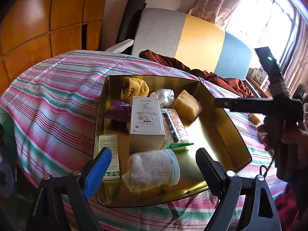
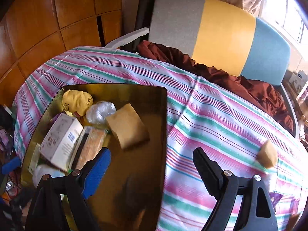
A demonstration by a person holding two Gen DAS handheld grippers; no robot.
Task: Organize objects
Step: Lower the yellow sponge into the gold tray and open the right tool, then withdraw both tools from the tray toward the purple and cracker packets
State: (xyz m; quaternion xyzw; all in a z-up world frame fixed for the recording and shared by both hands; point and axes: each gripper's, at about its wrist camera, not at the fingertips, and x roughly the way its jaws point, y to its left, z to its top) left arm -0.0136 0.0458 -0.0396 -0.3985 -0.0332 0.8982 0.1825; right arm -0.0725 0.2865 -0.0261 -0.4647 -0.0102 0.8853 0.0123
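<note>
A gold tray [image 1: 227, 134] lies on the striped bedspread and holds a white box [image 1: 146, 121], a yellow sponge block [image 1: 187, 104], a rolled white sock [image 1: 152, 170], a yellow sock [image 1: 134, 89], a clear plastic wad [image 1: 163, 96], a biscuit pack [image 1: 173, 127] and a green-white box [image 1: 108, 154]. My left gripper [image 1: 154, 171] is open just above the white sock, holding nothing. My right gripper [image 2: 152, 171] is open and empty over the tray's right edge [image 2: 165, 134]; it also shows from the side in the left wrist view [image 1: 221, 103]. A second sponge piece [image 2: 267, 156] lies on the bedspread to the right.
The striped bedspread [image 2: 211, 115] covers the surface. A grey, yellow and blue headboard [image 2: 221, 28] and crumpled maroon cloth [image 2: 221, 73] lie behind. Wooden cabinets [image 2: 57, 19] stand left, a window [image 1: 269, 15] right. Clutter sits low at the left [image 2: 7, 134].
</note>
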